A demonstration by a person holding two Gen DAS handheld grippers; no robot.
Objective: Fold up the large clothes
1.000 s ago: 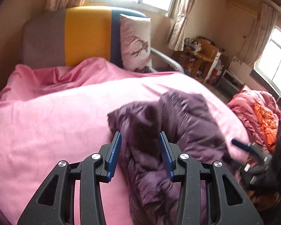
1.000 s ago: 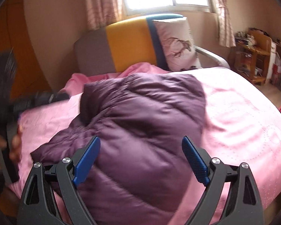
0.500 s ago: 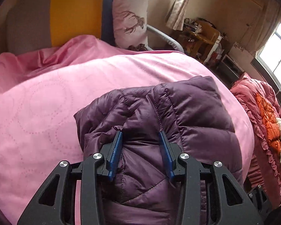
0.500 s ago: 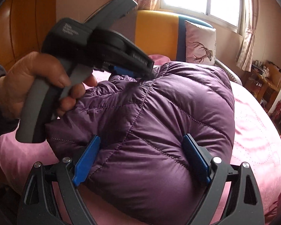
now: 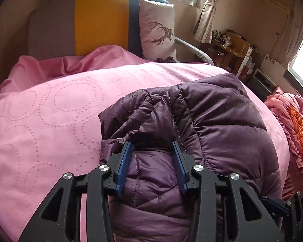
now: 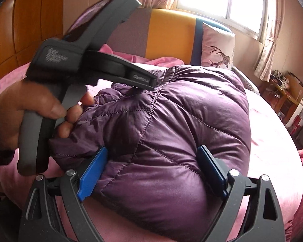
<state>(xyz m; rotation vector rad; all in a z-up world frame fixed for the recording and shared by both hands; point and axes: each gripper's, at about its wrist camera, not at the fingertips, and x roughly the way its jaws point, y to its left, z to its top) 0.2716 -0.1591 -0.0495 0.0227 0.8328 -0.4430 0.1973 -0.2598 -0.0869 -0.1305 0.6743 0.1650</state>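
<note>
Progress: purple puffer jacket lies doubled into a plump bundle on the pink bedspread, so most folding looks done; tidying the loose left edge and flattening seem left.
Jacket location: near the bed's front edge, between both grippers.
Left gripper: jaws part-closed around a ridge of jacket fabric; whether it truly pinches, I cannot tell.
Right gripper: jaws wide, straddling the bundle's near end, pads beside the fabric, not clamping.
Material: glossy, slippery shell with diamond quilting stitches; puffy fill that likely springs back.
Shape: rounded, domed mound; crumpled folds at the left.
Bedspread: soft matte pink with dotted circle stitching.
</note>
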